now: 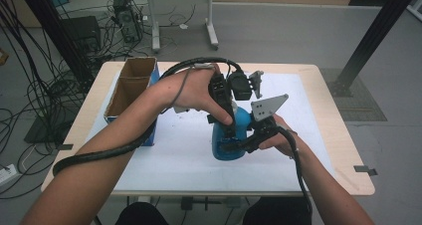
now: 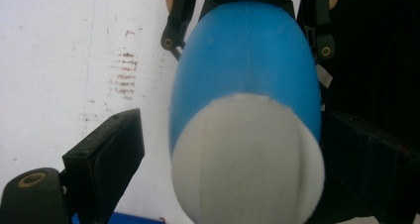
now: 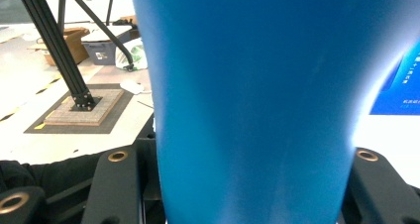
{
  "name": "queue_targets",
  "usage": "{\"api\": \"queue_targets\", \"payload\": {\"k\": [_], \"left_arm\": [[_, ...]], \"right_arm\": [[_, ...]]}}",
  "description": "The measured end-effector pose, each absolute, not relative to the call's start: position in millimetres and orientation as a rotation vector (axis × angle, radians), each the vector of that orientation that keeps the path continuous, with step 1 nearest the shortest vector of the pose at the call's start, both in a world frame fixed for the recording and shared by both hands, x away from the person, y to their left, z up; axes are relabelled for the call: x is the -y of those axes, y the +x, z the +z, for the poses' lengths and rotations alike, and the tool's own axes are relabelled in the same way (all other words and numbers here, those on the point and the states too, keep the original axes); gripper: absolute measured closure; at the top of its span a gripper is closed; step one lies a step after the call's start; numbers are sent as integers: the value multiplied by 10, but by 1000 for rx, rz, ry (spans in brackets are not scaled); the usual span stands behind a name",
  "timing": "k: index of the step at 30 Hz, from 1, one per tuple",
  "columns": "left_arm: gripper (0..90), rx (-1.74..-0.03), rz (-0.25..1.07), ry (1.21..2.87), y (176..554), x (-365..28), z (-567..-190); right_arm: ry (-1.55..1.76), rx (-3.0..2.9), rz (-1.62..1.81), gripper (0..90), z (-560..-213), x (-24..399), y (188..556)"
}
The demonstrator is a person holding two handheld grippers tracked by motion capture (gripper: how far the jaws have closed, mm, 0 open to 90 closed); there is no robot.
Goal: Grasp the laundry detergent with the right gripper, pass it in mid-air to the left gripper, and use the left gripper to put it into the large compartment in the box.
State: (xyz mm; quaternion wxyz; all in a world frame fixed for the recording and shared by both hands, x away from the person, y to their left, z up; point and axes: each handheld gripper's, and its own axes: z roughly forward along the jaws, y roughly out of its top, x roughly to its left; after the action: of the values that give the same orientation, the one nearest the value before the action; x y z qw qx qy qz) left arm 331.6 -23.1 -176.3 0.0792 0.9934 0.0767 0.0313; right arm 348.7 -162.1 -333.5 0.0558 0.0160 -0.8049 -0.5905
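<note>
On the white-covered worktop point(image 1: 164, 165), the blue bottle point(image 1: 230, 140) is clamped low by the right tongs point(image 1: 234, 146), apparently to steady it. The left tongs point(image 1: 226, 123) are spread apart around its white cap point(image 2: 247, 159), seemingly positioned for gripping.

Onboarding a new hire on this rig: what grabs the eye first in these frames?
The blue bottle with a white cap, upright mid-table on the white mat. The right gripper clamps its lower body from the side, while the left gripper comes down from above, its jaws standing open either side of the cap. Next, the open cardboard box at the table's left edge.
</note>
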Motion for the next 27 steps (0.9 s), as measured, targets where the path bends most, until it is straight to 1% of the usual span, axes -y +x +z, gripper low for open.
{"api": "queue_targets", "payload": {"k": [9,27], "left_arm": [[111,-215,91,2971,3311,231,-1751],[196,-180,84,2970,3317,247,-1745]], "right_arm": [[54,2444,-1795,433,-3323,1616,3480],[61,2444,-1792,433,-3310,1604,3478]]}}
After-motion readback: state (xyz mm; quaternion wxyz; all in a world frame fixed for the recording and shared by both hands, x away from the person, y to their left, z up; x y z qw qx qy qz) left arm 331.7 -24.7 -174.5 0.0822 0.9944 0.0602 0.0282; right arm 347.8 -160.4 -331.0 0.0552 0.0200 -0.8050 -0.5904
